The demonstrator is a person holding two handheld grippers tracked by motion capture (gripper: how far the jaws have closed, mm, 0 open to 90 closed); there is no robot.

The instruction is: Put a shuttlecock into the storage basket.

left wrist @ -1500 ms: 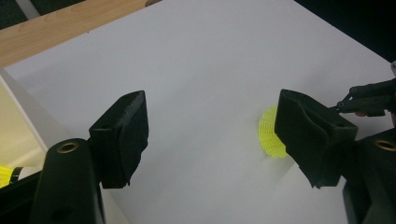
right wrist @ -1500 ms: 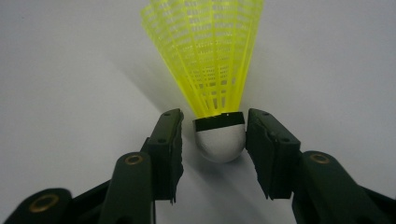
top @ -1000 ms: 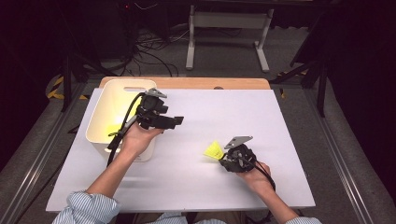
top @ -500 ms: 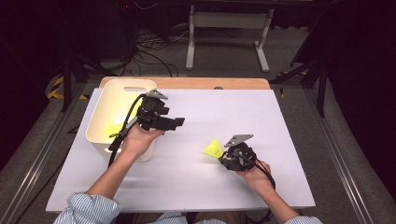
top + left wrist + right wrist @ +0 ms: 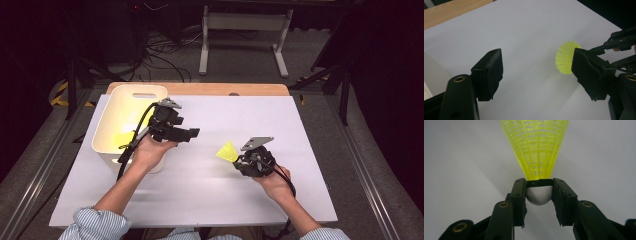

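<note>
My right gripper (image 5: 539, 191) pinches the shuttlecock (image 5: 536, 150) by its cork. My left gripper (image 5: 192, 133), jaws spread with nothing between them, hangs beside the white bin (image 5: 112, 120).

Bin (image 5: 112, 117) at table (image 5: 300, 130) left, shuttlecock (image 5: 228, 151) right of it

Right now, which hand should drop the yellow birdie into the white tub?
Right, probably. The right gripper already clamps the shuttlecock by its round head. The left gripper is open beside the white tub.
</note>
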